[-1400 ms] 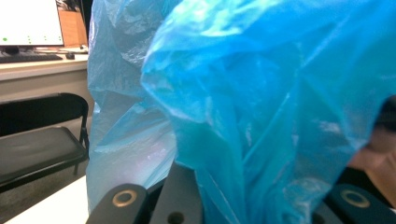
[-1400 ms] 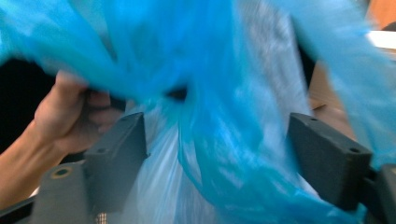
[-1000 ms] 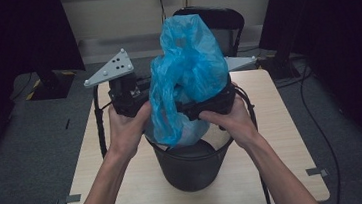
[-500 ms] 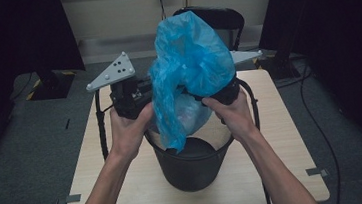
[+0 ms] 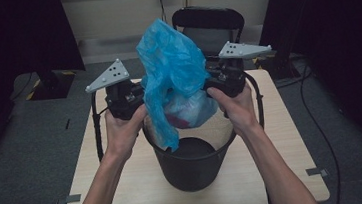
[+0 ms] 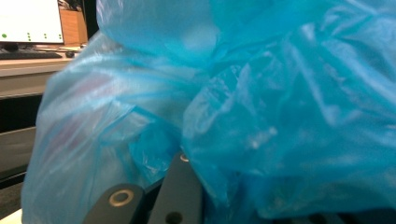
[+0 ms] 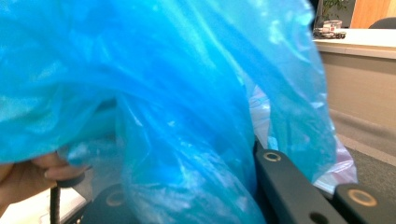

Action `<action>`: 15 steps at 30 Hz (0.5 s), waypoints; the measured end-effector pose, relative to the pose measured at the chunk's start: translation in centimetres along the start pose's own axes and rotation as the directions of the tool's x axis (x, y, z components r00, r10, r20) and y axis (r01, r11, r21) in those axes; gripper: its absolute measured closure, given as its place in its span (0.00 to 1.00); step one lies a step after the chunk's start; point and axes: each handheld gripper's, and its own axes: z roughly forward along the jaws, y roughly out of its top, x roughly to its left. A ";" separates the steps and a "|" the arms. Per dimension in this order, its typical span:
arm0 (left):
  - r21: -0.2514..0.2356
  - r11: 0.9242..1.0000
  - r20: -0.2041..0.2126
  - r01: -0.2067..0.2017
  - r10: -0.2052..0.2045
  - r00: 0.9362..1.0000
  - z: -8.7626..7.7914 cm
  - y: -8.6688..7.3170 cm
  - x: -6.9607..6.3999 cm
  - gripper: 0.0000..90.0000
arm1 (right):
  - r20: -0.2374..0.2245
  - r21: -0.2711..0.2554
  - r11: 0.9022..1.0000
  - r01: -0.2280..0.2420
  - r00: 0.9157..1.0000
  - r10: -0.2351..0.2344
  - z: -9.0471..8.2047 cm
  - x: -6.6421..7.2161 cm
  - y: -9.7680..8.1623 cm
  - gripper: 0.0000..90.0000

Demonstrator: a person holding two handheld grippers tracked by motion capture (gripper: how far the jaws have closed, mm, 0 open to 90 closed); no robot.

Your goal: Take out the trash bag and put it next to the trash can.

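From the high view, a blue plastic bag [image 5: 174, 77] is held up between the left gripper [image 5: 127, 98] and the right gripper [image 5: 223, 80], just above a black bucket [image 5: 195, 163] that stands on the desk [image 5: 283, 137]; a loose tail of the bag hangs down into the bucket's mouth, and something pale and reddish shows through the film low in the bag. The left gripper's fingers are clamped on the bag's left side. The right gripper's fingers have just been closing and now pinch the film on the right. The left gripper view adds the crumpled film bunched over the black fingers [image 6: 180, 196], and a monitor [image 6: 30, 21] on a counter behind. The right gripper view adds the other hand's fingertips [image 7: 51, 170] behind the film. A black chair [image 5: 206, 24] stands beyond the desk, partly hidden by the bag.
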 end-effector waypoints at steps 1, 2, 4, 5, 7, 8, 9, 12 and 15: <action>0.003 1.000 0.000 0.006 -0.006 1.000 0.0 -0.1 0.0 0.95 | -0.002 -0.006 1.000 0.000 1.000 0.000 0.0 0.0 0.2 0.94; 0.002 1.000 -0.003 0.009 -0.009 1.000 0.1 -0.1 0.0 0.95 | -0.003 -0.013 1.000 -0.001 1.000 0.001 -0.1 -0.1 0.4 0.94; 0.001 1.000 -0.005 0.002 -0.002 1.000 0.2 -0.2 0.1 0.95 | 0.002 -0.014 1.000 0.000 1.000 0.000 -0.1 -0.1 0.6 0.94; -0.003 1.000 -0.005 0.002 -0.002 1.000 0.2 -0.2 0.1 0.93 | 0.005 -0.018 1.000 -0.001 1.000 0.001 0.0 -0.1 0.8 0.94; -0.018 1.000 -0.007 0.004 -0.004 1.000 0.1 -0.2 -0.1 0.90 | 0.008 -0.016 1.000 0.007 1.000 -0.006 -0.1 -0.1 0.9 0.94; -0.017 1.000 -0.009 0.002 -0.002 1.000 0.0 -0.2 -0.1 0.87 | 0.015 -0.018 1.000 0.011 1.000 -0.011 -0.1 -0.1 1.0 0.94; -0.017 1.000 -0.014 0.004 -0.004 1.000 0.0 -0.2 -0.2 0.84 | 0.021 -0.016 1.000 0.012 1.000 -0.011 -0.1 -0.2 1.0 0.94; -0.031 1.000 -0.026 0.006 -0.007 1.000 -0.2 0.0 -0.3 0.74 | 0.029 -0.024 1.000 0.007 1.000 -0.007 -0.2 -0.6 1.1 0.94; -0.030 0.999 -0.056 -0.010 0.008 0.998 -0.4 0.2 -0.6 0.60 | 0.023 -0.042 0.999 -0.011 1.000 0.012 -0.2 -1.0 1.1 0.94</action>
